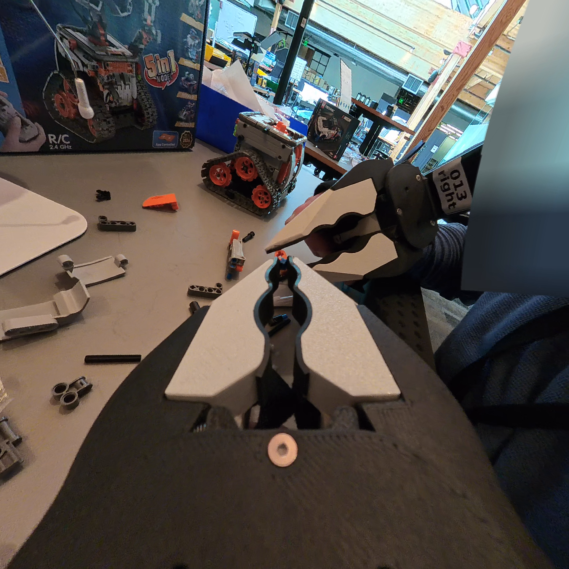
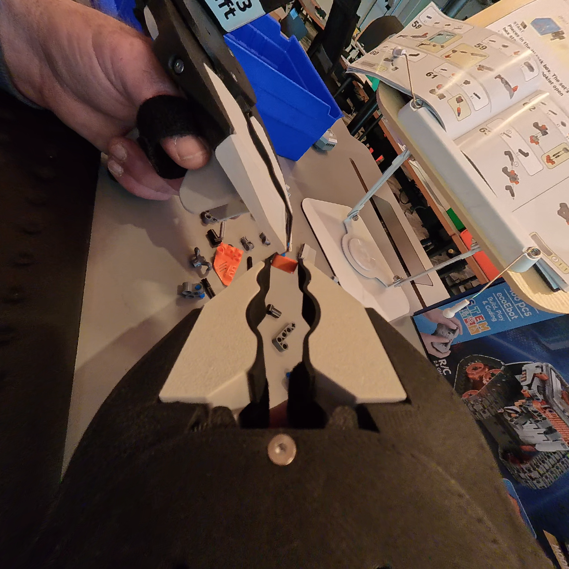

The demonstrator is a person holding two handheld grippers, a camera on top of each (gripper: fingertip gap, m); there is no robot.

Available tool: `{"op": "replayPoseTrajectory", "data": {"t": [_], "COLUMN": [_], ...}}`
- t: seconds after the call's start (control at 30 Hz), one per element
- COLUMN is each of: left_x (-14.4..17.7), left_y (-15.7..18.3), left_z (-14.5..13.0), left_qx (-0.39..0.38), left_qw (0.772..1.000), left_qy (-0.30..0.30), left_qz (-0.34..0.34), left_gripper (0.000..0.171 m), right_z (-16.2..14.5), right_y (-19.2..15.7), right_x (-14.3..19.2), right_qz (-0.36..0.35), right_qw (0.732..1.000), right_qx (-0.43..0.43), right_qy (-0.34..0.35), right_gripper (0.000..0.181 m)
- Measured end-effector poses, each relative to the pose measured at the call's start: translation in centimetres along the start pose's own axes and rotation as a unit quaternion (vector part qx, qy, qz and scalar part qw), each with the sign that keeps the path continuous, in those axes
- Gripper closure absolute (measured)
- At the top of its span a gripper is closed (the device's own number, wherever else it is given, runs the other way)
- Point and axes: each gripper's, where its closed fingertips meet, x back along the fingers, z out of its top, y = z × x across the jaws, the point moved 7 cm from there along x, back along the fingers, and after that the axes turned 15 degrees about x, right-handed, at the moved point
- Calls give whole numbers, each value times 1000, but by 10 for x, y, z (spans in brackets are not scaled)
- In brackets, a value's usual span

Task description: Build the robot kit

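In the left wrist view my left gripper (image 1: 280, 261) is shut on a small orange and blue toy part (image 1: 280, 256) at its fingertips, held above the grey table (image 1: 172, 246). My right gripper (image 1: 291, 257) comes in from the right and meets it tip to tip. In the right wrist view my right gripper (image 2: 284, 264) is shut on a small orange piece (image 2: 284, 263). The left gripper (image 2: 288, 244), held by a hand (image 2: 77, 86), touches that piece from above with a blue bit at its tip.
A tracked toy robot (image 1: 255, 172) and its picture box (image 1: 98, 74) stand at the back. Loose parts lie about: an orange wedge (image 1: 161, 201), grey beams (image 1: 117, 223), a black axle (image 1: 112, 358), curved grey panels (image 1: 70, 286). An instruction booklet on a stand (image 2: 492, 107) and blue bins (image 2: 286, 92) are nearby. My two grippers' fingertips are within a few centimetres of each other.
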Motion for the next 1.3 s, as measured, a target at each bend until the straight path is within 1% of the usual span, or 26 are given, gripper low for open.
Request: {"op": "replayPoseTrajectory", "data": {"t": [1.3], "left_x": [-1], "left_y": [1], "left_z": [-2], "left_qx": [-13], "left_qw": [1000], "left_qy": [-10], "left_qz": [3], "left_gripper": [169], "right_z": [-2], "right_y": [-3], "right_x": [2], "right_qz": [2], "right_qw": [1000], "right_qx": [24], "right_qy": [2], "right_gripper": [166]}}
